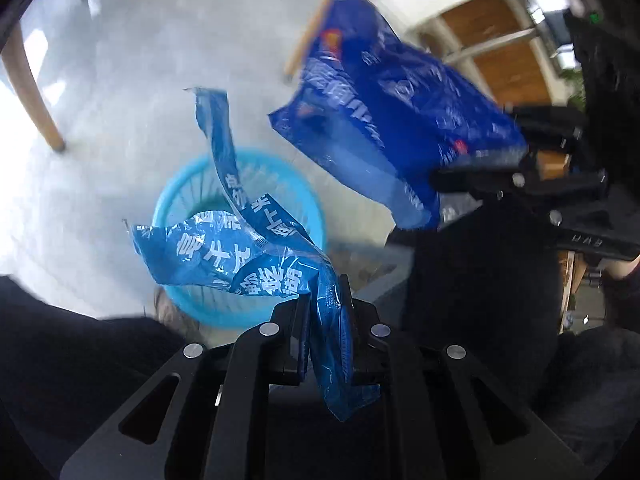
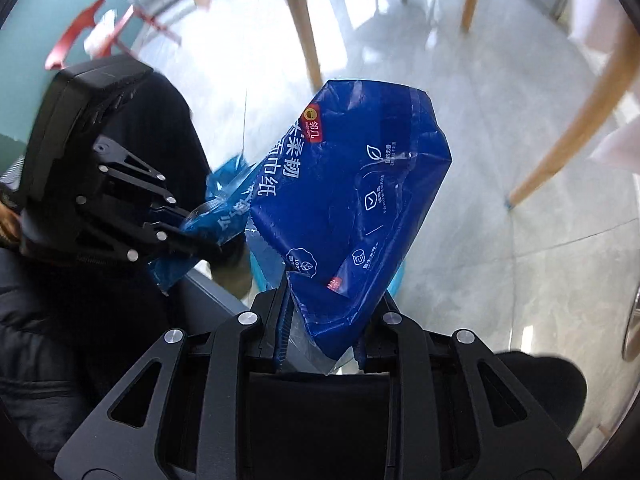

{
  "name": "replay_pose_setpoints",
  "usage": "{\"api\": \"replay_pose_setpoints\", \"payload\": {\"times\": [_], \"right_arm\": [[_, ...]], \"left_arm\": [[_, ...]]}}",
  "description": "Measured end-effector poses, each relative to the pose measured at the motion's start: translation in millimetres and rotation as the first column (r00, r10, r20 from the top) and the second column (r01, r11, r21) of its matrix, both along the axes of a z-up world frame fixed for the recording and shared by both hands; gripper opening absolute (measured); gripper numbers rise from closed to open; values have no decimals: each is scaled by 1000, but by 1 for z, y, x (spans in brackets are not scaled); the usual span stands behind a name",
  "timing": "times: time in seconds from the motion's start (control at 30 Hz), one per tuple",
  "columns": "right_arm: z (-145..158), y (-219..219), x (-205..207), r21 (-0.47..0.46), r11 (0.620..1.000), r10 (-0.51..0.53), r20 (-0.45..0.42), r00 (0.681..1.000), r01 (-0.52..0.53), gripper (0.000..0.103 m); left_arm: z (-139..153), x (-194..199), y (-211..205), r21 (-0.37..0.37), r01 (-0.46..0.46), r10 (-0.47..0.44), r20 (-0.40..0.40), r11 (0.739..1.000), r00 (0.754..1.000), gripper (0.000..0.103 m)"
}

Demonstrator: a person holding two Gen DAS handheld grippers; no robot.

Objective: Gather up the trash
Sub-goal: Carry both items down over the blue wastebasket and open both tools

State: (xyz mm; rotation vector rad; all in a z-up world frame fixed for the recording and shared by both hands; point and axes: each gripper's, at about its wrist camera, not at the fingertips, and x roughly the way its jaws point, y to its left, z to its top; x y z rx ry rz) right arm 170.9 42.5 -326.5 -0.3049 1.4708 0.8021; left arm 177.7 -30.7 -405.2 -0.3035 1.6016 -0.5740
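My left gripper is shut on a crumpled light-blue plastic wrapper with white characters, which hangs over a round light-blue waste basket on the floor below. My right gripper is shut on a dark-blue tissue-pack bag, clamped at its lower edge. In the left wrist view the right gripper comes in from the right with the dark-blue bag above and right of the basket. In the right wrist view the left gripper with its wrapper sits at left; only a sliver of the basket shows behind the bag.
Wooden chair and table legs stand on the pale glossy floor around the basket. A person's dark trousers and sleeve fill the lower edges. A wooden shelf unit stands far right; red chair parts are far left.
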Motion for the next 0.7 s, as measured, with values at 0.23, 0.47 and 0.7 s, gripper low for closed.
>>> {"api": "replay_pose_setpoints", "payload": {"times": [0.23,0.47,0.7], "right_arm": [[-71,26,33,-124,990,40,-223,974,-69,23],[-102,51,35,-144,981,70,-354,932,-128,24],[-117,51,32,-141,975,101,-404,909,-171,64]], "left_arm": [[-53,14,-10,5,51,-49,-197,999,979,11],[-72,25,-26,-31,96,-101,-283,995,954,11],[-75,35,-30,-32,124,-128,-293,992,948,30]]}}
